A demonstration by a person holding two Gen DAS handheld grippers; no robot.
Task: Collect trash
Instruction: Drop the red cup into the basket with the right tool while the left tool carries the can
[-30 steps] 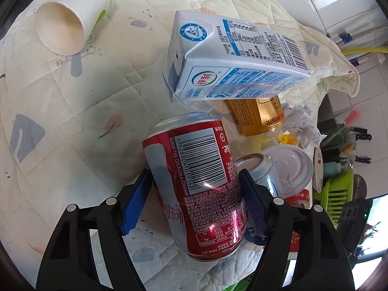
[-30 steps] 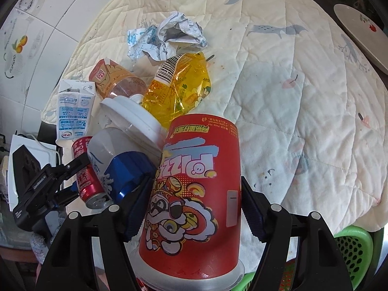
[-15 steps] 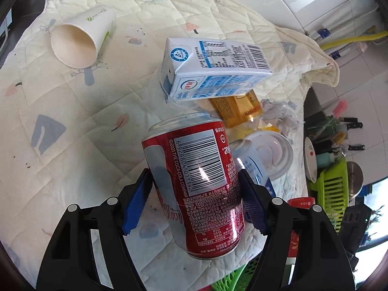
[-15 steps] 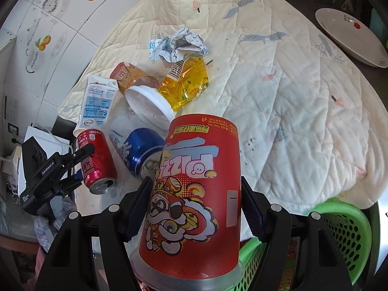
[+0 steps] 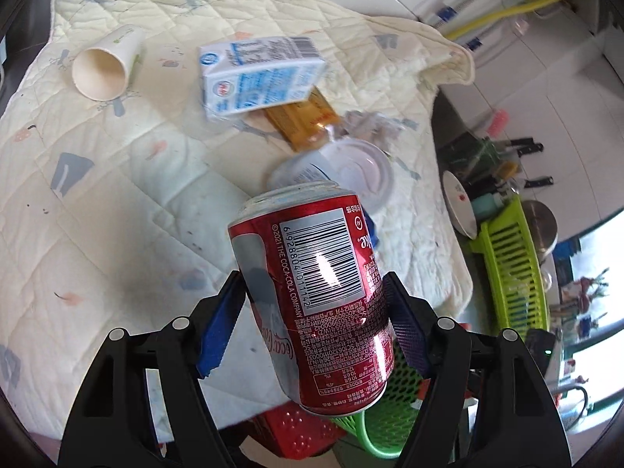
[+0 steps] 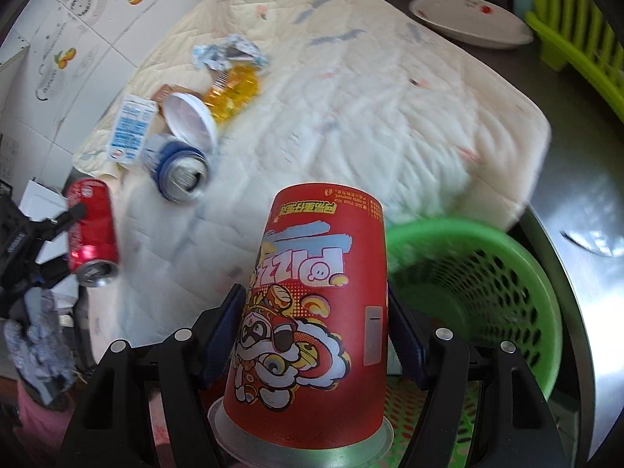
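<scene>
Both hands are carrying trash toward the green mesh basket [image 6: 479,284], which is sitting just off the near edge of the quilted table cover [image 6: 370,117]; this looks like the transport step, with the drop not yet made.

The left gripper [image 5: 312,312] is clamping a red Coca-Cola can [image 5: 316,292] across its body, blue pads pressing on both sides, jaws about as wide as the can. The can is hanging tilted, its top rim pointing away from the camera, above the cover's near edge, with the basket's rim [image 5: 362,425] showing just below it. The gripper is angling steeply downward.

The right gripper [image 6: 312,335] is gripping an upside-down red Pizza Hut paper cup [image 6: 312,312], clear lid toward the camera, pads tight on its walls. It is pointing more steeply down still, and the basket is lying just to the right of the cup.

Next, I judge, each hand needs to come squarely over the basket's mouth before its jaws let go; the can seems closer to that than the cup.

Farther from the basket, a milk carton [image 5: 261,74], white paper cup [image 5: 105,70], blue can [image 6: 179,171], white plastic lid [image 6: 191,121], yellow wrapper [image 6: 234,89] and crumpled paper [image 6: 230,52] are waiting on the cover.
</scene>
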